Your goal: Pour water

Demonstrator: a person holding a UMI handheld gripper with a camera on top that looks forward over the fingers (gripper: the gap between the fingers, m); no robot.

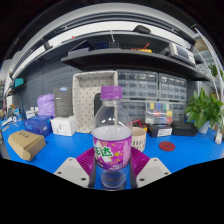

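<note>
A clear plastic bottle (pixel 111 140) with a purple cap and a purple label stands upright between my fingers, its base low between the magenta pads. My gripper (pixel 112 170) is shut on the bottle, one pad pressing each side of its lower body. Behind the bottle, a little to its right on the blue table (pixel 60 150), stands a small pale cup (pixel 138 137) with a printed pattern.
A white box (pixel 62 126) and a wooden block (pixel 26 145) lie on the left of the table. A red lid (pixel 166 146) lies right. A green plant (pixel 207 108) stands far right. Shelves and drawer bins (pixel 150 87) line the back wall.
</note>
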